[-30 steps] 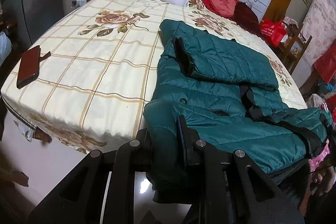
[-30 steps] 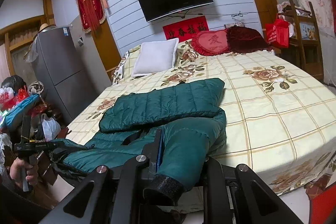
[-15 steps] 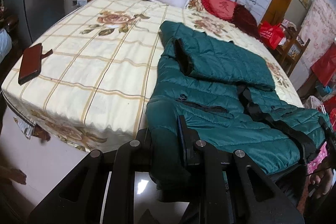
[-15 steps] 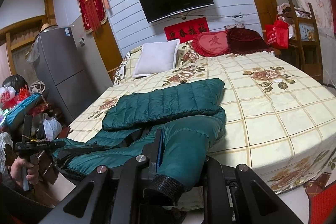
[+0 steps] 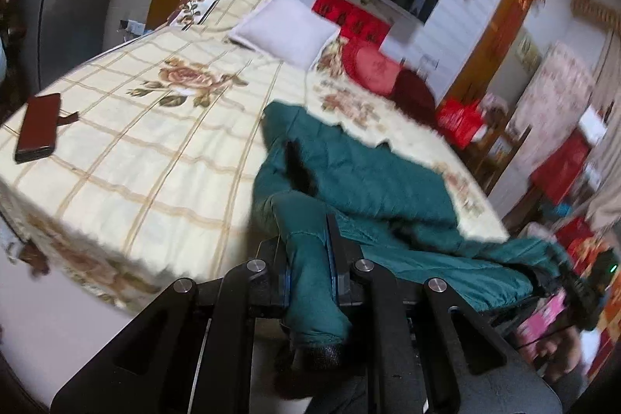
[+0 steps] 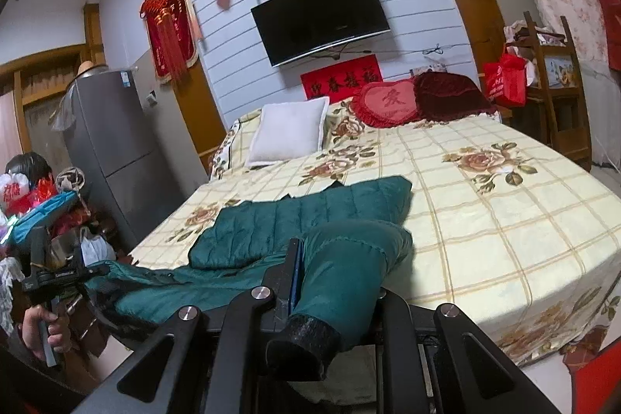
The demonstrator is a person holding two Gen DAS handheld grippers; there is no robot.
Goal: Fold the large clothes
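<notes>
A dark green quilted jacket (image 5: 368,181) lies across the near edge of the bed, one sleeve folded over its body. My left gripper (image 5: 306,251) pinches a bunched sleeve end with a black cuff (image 5: 322,355); its jaws are closing on the fabric. In the right wrist view the jacket (image 6: 295,220) stretches to the left, and my right gripper (image 6: 337,282) is shut on the other sleeve, whose black cuff (image 6: 302,340) hangs below the fingers. The near part of the jacket hangs between the two grippers, off the bed's edge.
The bed (image 5: 136,142) has a cream floral checked cover. A dark red phone case (image 5: 39,127) lies at its left corner. A white pillow (image 6: 287,134) and red cushions (image 6: 392,99) sit at the head. A grey fridge (image 6: 112,150) stands left, a wooden shelf (image 6: 555,96) right.
Both grippers have risen and tipped upward, lifting the jacket's near edge. The fabric in the left gripper has bunched narrower, and the jacket's near part has come up off the bed edge.
</notes>
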